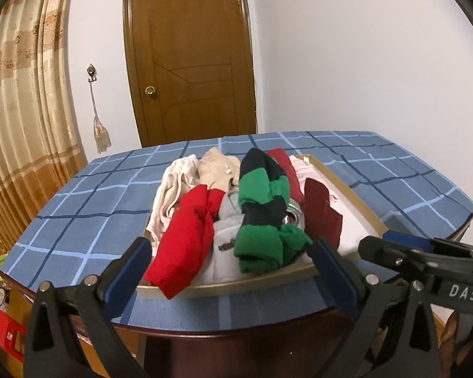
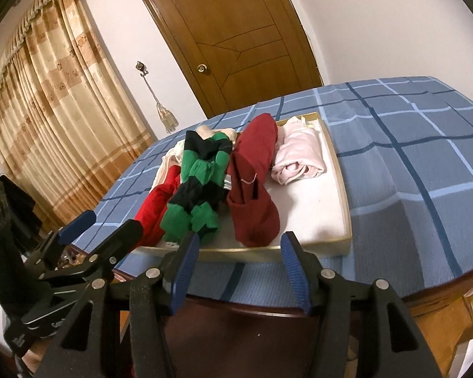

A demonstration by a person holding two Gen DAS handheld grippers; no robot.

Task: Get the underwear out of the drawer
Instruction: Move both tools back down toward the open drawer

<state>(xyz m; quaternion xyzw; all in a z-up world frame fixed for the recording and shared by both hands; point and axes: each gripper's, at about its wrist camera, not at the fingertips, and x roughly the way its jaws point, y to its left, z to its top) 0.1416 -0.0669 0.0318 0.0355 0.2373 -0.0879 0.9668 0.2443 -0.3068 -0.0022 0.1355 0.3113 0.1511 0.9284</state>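
Gold-rimmed, the shallow drawer (image 2: 342,186) sits on the blue checked bed (image 2: 410,145), holding soft rolled underwear (image 2: 252,176): dark red, green-and-black striped, bright red, pale pink. Just short of the drawer's near rim, the right tool (image 2: 241,261) and the left tool (image 1: 233,261) hover with ribbed blue fingers apart, touching nothing.

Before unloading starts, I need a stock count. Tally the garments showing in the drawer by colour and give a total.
Bright red: 1
Green and black striped: 1
Dark red: 1
Pink: 1
Grey: 1
Cream: 1
Beige: 1
Total: 7 visible; any buried underneath cannot be counted.
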